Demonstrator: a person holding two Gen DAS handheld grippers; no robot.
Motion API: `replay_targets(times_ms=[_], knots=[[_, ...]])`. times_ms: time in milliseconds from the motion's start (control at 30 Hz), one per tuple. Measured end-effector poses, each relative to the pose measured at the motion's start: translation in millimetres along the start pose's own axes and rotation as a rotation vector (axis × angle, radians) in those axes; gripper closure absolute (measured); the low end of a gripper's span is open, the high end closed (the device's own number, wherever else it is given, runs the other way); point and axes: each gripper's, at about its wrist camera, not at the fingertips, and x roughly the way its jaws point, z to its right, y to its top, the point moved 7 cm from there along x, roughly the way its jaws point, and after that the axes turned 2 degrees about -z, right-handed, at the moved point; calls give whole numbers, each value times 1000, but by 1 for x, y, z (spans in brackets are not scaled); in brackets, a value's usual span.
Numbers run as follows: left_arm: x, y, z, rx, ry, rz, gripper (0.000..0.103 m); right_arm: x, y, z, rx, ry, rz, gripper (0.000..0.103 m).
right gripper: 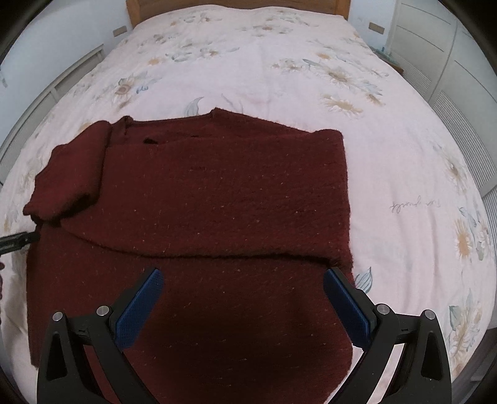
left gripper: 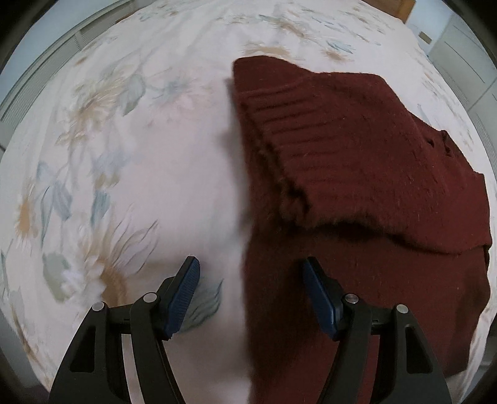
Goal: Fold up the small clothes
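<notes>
On the bedspread (right gripper: 248, 56), pale pink cotton printed with faded flowers, a dark red sweater (right gripper: 217, 202) lies flat, its neckline toward the wooden headboard (right gripper: 236, 4) and its hem toward the cameras, so its long axis runs up the bed. Left of the body, a sleeve (right gripper: 68, 174) is folded inward; its ribbed cuff (left gripper: 279, 130) overlaps the sweater's left edge. At the sweater's right edge the knit is folded over, giving a straight side. The wool is fuzzy, thick, flecked with light fibres.

Over the sweater's left edge, the left gripper (left gripper: 250, 292) points steeply down, released, jaws spread with nothing pressed between the blue ridged pads (left gripper: 183, 298). Over the sweater's lower right part, the right gripper (right gripper: 245, 304) also tilts down, jaws wide apart, gripping nothing.
</notes>
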Motion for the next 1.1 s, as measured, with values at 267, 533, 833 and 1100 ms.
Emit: replay_targets(times_ms=[267,533,833,1100], knots=[[13,19,16,66,-34,-3,66,-5,24,-36,-101,5,20,1],[14,24,11,41,-74,-17,91,-5,72,-128,-295,76,56,1],[12,21,9,32,-91,-28,91,26,109,-241,-424,175,45,1],[14,44,14,34,-108,-44,91,56,94,-285,-498,233,-44,2]])
